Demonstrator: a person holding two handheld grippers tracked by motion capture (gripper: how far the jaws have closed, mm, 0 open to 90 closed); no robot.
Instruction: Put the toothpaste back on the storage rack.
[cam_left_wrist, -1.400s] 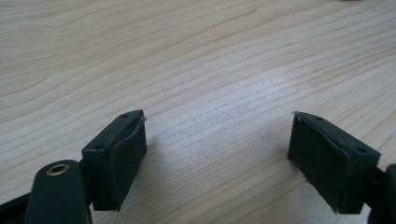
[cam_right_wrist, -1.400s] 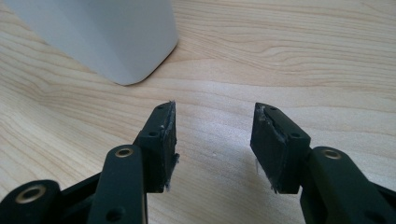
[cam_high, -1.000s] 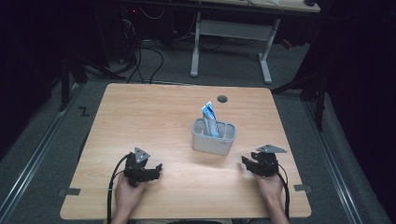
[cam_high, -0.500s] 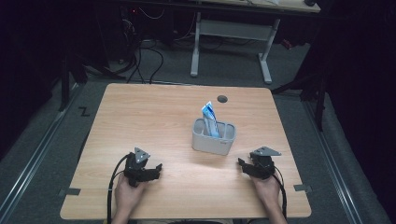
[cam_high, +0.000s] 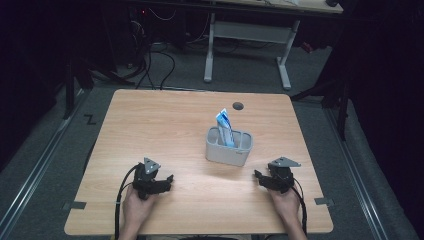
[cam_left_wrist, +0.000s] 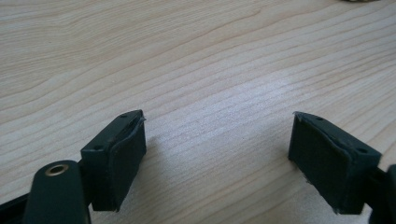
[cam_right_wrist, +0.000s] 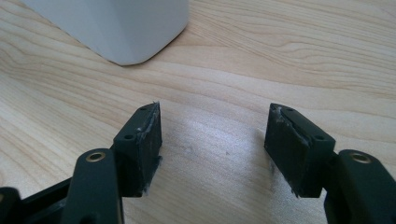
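Note:
A grey holder (cam_high: 228, 147) stands on the wooden table (cam_high: 165, 125), right of centre, with a blue-and-white tube (cam_high: 225, 127) upright in it. My left gripper (cam_high: 168, 181) rests near the front left, open, with bare wood between its pads (cam_left_wrist: 126, 154). My right gripper (cam_high: 257, 178) sits at the front right, just right of the holder. Its jaws have just been opening and stand wide with nothing between them (cam_right_wrist: 215, 135). The holder's white corner (cam_right_wrist: 121, 28) shows close ahead in the right gripper view.
A round cable hole (cam_high: 238, 106) sits near the table's far edge. Another desk's white legs (cam_high: 285, 65) and cables (cam_high: 150, 55) stand on the floor beyond. Cables trail from both grippers toward the front edge.
The right gripper has shifted slightly left and toward the front, and its jaws look wider apart. The left gripper has kept still.

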